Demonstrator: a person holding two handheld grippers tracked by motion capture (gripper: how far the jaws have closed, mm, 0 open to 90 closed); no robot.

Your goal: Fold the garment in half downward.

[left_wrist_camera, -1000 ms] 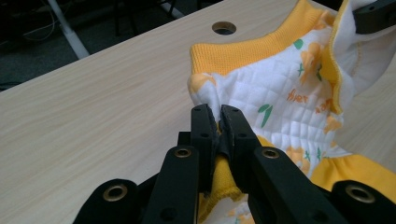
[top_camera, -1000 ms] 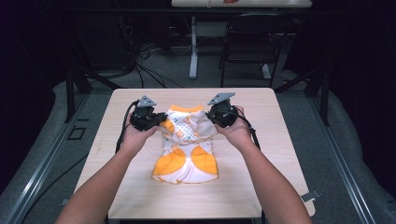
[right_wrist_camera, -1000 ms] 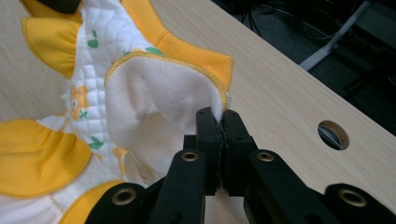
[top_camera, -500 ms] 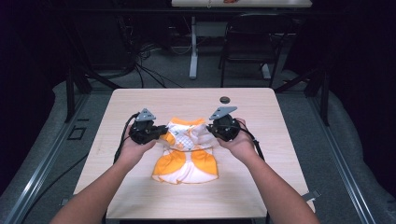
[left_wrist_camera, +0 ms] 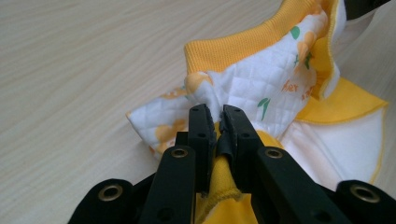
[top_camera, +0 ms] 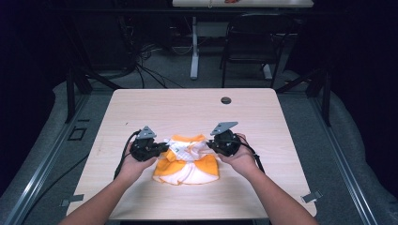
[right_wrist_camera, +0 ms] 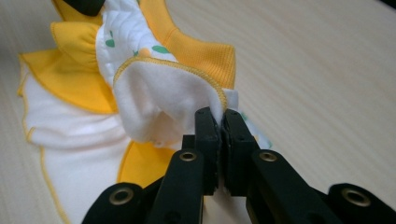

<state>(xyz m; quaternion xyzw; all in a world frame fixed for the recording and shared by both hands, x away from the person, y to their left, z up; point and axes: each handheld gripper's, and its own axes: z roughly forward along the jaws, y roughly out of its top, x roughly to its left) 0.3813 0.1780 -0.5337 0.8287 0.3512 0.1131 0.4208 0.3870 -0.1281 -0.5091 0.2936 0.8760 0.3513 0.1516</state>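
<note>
L gripper fingers clamped on quilted white/orange fabric fold, R gripper fingers pinching stitched hem, both on small orange-white garment, garment lying on tabletop toward 6 o'clock edge, grommet hole at 1 o'clock.

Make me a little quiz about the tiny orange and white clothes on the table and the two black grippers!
1. True or false: the left gripper is shut on the garment.
2. What does the right gripper pinch? A) a cable B) the garment's white, yellow-stitched edge C) nothing
3. Fill in: the garment lies on a wooden ____.

Key: 1 true. 2 B. 3 table.
</note>
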